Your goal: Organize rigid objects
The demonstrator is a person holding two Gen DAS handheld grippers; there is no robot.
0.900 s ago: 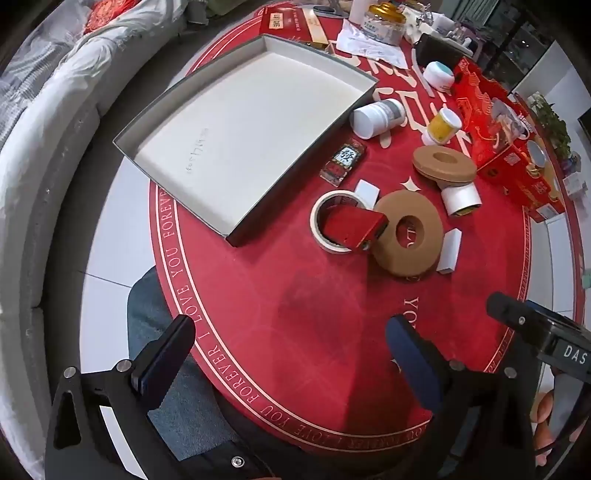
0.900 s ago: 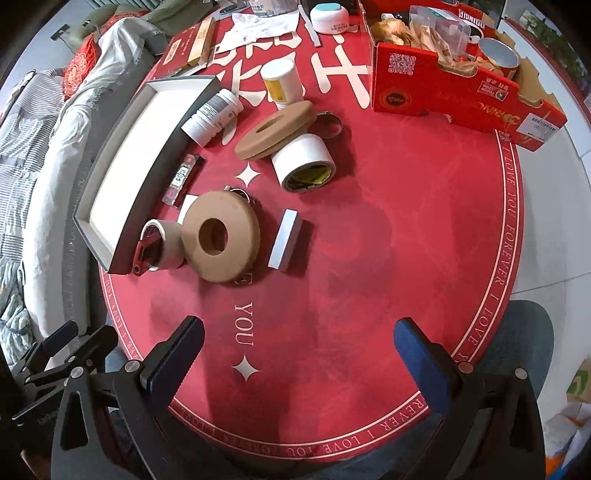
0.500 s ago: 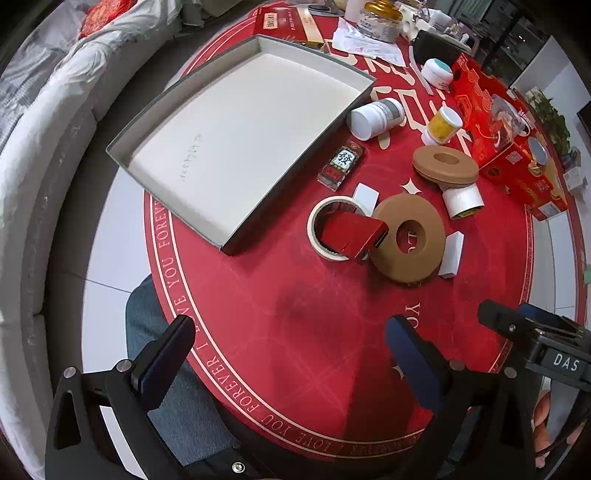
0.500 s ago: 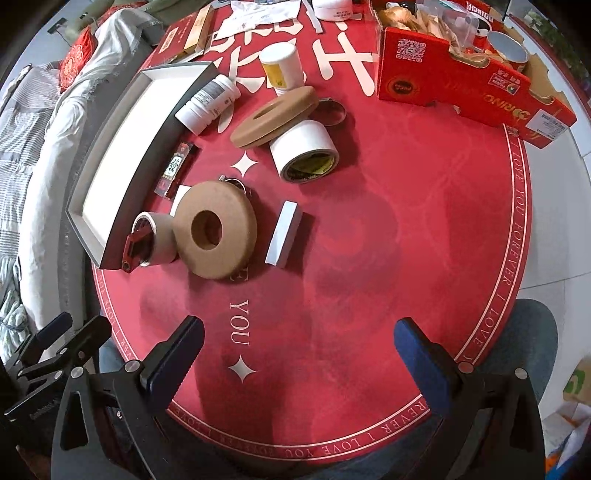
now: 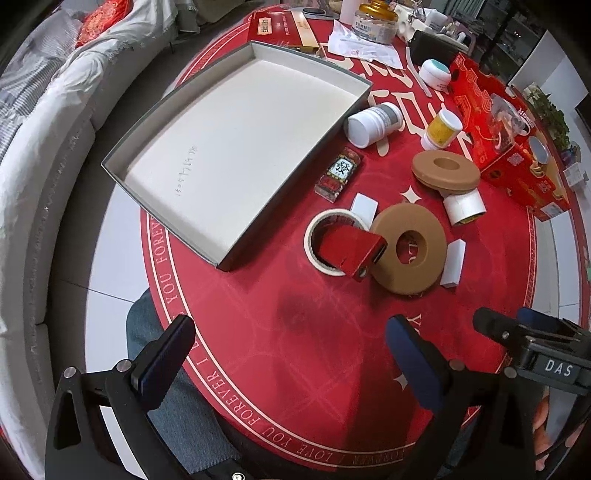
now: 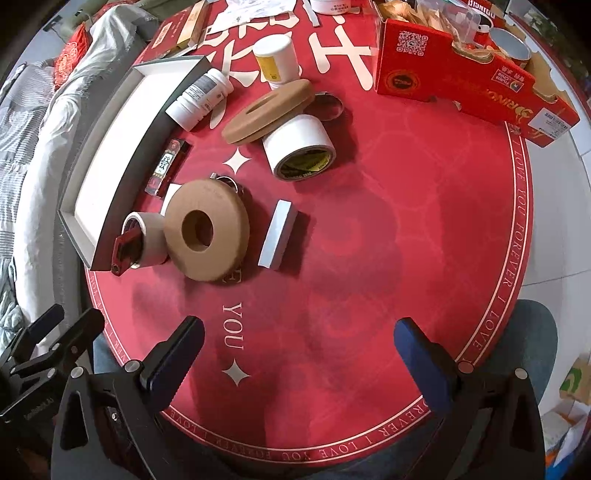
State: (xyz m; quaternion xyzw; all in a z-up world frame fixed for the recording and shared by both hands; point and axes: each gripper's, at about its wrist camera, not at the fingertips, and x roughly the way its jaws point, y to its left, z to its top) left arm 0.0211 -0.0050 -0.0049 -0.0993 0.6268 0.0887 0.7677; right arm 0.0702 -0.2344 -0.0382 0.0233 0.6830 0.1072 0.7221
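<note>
Nothing sorted yet: the tray (image 5: 236,147) sits bare.
Both tongs, left (image 5: 291,354) and right (image 6: 299,354), hover apart over the tabletop (image 6: 388,240); tape rolls (image 6: 299,147) and bottles (image 6: 199,99) wait outside.

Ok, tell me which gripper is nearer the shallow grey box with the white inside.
Left. The left gripper hovers open just short of the box's near corner; the right gripper is farther off to the right.

Landmark: you have a round red counter (image 6: 424,206) with white lettering round its rim.
Sofa: you see a grey-white sofa (image 5: 44,122) curving beside the counter, just past its edge.
Cushion: a red patterned cushion (image 5: 98,16) lies on that sofa, well away from the counter.
Floor: pale floor tiles (image 6: 554,229) show beyond the counter's rim.
</note>
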